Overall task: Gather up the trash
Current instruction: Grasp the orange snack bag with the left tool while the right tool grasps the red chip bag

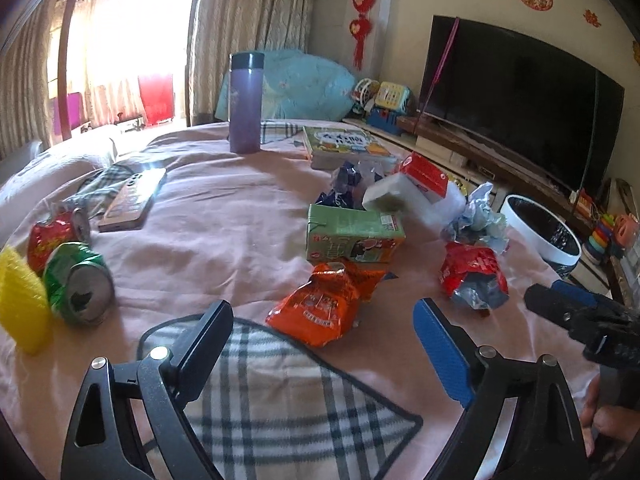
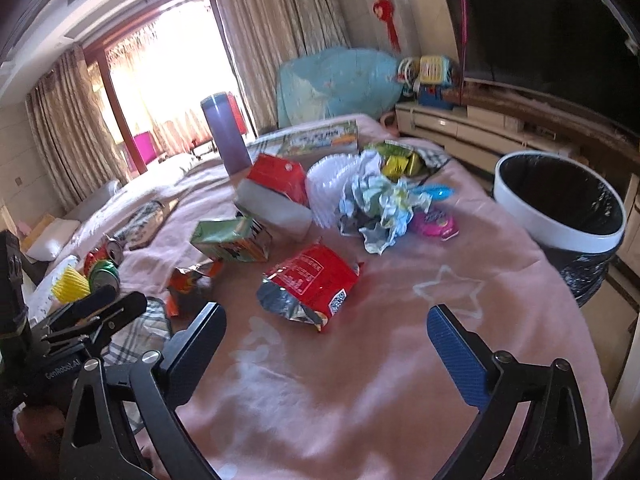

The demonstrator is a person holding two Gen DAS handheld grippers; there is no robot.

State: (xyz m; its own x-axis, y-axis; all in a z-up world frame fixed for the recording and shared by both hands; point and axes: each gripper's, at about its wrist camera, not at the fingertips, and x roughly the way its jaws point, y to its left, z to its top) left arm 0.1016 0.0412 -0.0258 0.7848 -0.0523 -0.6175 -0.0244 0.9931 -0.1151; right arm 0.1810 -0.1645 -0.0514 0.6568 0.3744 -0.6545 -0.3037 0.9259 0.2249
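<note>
Trash lies on a pink bedspread (image 1: 208, 232). An orange snack bag (image 1: 320, 308) lies just ahead of my left gripper (image 1: 324, 320), which is open and empty. A red foil snack bag (image 2: 312, 288) lies just ahead of my right gripper (image 2: 326, 320), also open and empty. A green drink carton (image 1: 354, 238), a red and white carton (image 2: 276, 196), crumpled paper (image 2: 380, 204), a crushed green can (image 1: 80, 284) and a crushed red can (image 1: 54, 236) lie around. A white trash bin (image 2: 560, 216) with a black liner stands off the bed's right edge.
A purple flask (image 1: 245, 104) stands at the far side beside a picture book (image 1: 344, 146). A phone (image 1: 134, 200) lies at the left, a yellow ridged thing (image 1: 22, 304) by the cans, a pink toy (image 2: 434, 224) near the paper. A TV (image 1: 520, 96) stands on a low cabinet at the right.
</note>
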